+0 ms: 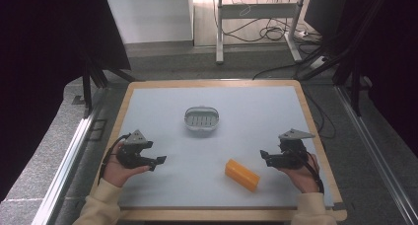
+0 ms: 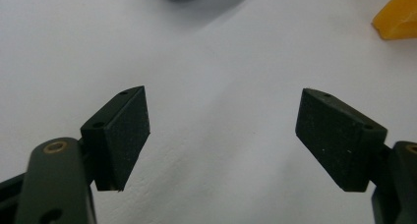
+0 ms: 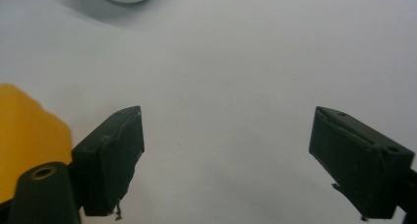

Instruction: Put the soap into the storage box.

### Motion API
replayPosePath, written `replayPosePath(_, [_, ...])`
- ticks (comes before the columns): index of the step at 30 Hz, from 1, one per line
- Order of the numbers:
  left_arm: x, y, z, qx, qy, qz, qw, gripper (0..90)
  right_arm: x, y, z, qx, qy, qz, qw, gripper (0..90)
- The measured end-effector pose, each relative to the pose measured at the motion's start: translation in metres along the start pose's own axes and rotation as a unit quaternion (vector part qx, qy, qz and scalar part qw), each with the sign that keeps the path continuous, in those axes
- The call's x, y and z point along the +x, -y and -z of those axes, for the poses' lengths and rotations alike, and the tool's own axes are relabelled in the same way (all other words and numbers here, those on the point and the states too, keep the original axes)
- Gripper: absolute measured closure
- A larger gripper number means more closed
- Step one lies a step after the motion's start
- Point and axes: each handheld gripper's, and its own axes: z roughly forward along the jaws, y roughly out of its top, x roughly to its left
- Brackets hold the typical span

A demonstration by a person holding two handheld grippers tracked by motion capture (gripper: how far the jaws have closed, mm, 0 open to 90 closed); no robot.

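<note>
An orange bar-shaped block (image 1: 242, 174) lies flat on the pale mat toward the front right. A grey oval dish with slots (image 1: 201, 120) sits near the mat's middle. My left gripper (image 1: 159, 162) rests at the front left, held in a hand, jaws wide apart with nothing between them (image 2: 223, 135); the orange block's corner (image 2: 397, 18) shows at its upper right. My right gripper (image 1: 264, 157) is at the front right, just right of the block, open and empty (image 3: 226, 160); the block (image 3: 27, 135) lies beside its left jaw.
The mat (image 1: 256, 106) covers a wooden-edged table (image 1: 315, 136). Beyond the far edge are a metal desk frame (image 1: 256, 18), floor cables and black curtains on both sides. A rail runs along each side of the table.
</note>
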Motion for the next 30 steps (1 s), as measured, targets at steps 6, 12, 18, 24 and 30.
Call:
replayPosePath(6, [-0.001,-0.001,-0.002,0.009,-0.003,-0.003,0.9999,20.5,-0.008,0.003,0.000,0.021,-0.002,0.000,0.9998,18.1])
replayPosePath(12, [-0.003,-0.001,-0.004,0.012,0.008,-0.007,0.9999,20.4,-0.010,0.002,0.004,0.025,-0.007,-0.003,0.9997,18.9])
replayPosePath(18, [-0.002,-0.001,-0.003,0.010,0.007,-0.009,0.9999,20.2,-0.011,0.002,0.004,0.025,-0.011,0.001,0.9996,19.7])
replayPosePath(24, [-0.002,-0.001,-0.004,0.010,0.012,-0.001,0.9999,19.8,-0.013,0.003,0.004,0.024,-0.014,-0.002,0.9996,20.6])
replayPosePath(30, [-0.002,0.000,-0.005,0.014,0.008,-0.001,0.9999,19.8,-0.011,0.001,0.009,0.022,-0.009,0.004,0.9997,21.1])
